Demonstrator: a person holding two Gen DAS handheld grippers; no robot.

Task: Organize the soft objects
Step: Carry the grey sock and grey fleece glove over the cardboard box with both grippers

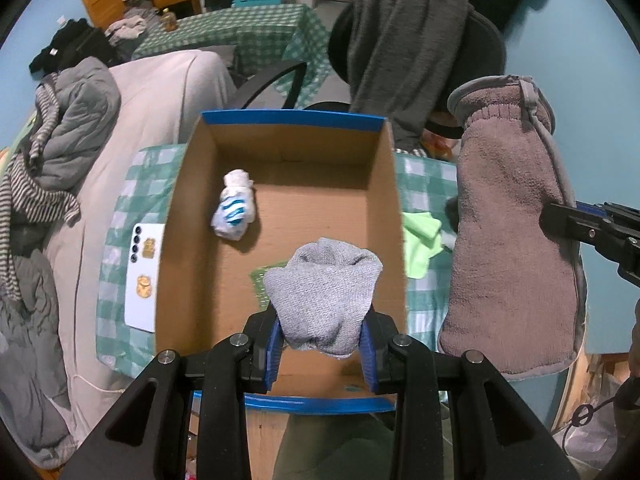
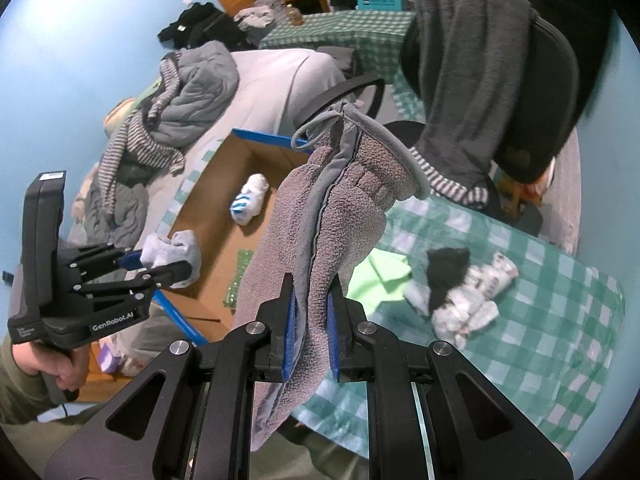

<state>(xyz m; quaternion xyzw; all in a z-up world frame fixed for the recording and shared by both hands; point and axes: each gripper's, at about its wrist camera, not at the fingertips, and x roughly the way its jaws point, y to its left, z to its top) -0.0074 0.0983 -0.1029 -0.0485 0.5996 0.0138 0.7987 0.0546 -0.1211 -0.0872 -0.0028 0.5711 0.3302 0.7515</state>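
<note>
Your left tool (image 1: pixel 326 344) is pinching a rolled grey sock (image 1: pixel 326 296) between its blue pads, held above the near end of the open cardboard box (image 1: pixel 384 216), where one white-and-blue sock bundle (image 1: pixel 234 210) already lies toward the far left. To place it well, bring the sock low over the bare floor of the box, apart from that bundle, and spread the pads only when it is close to the cardboard, so it does not roll or bounce.

Your right tool (image 2: pixel 311 334) is pressed onto a brown-grey fleece mitt (image 2: pixel 340 216), which hangs limp over the right edge of the box and the checked tabletop (image 2: pixel 540 300). Swing it over the box once the left tool is out of the way; I judge the two would crowd each other otherwise.

More soft things wait on the tabletop: a green cloth (image 2: pixel 380 276), a black piece (image 2: pixel 446 268) and white bundles (image 2: pixel 468 304). What those bundles are is hard to tell. The sock hides the box floor beneath it, and the mitt covers much of the tabletop in the left view.
</note>
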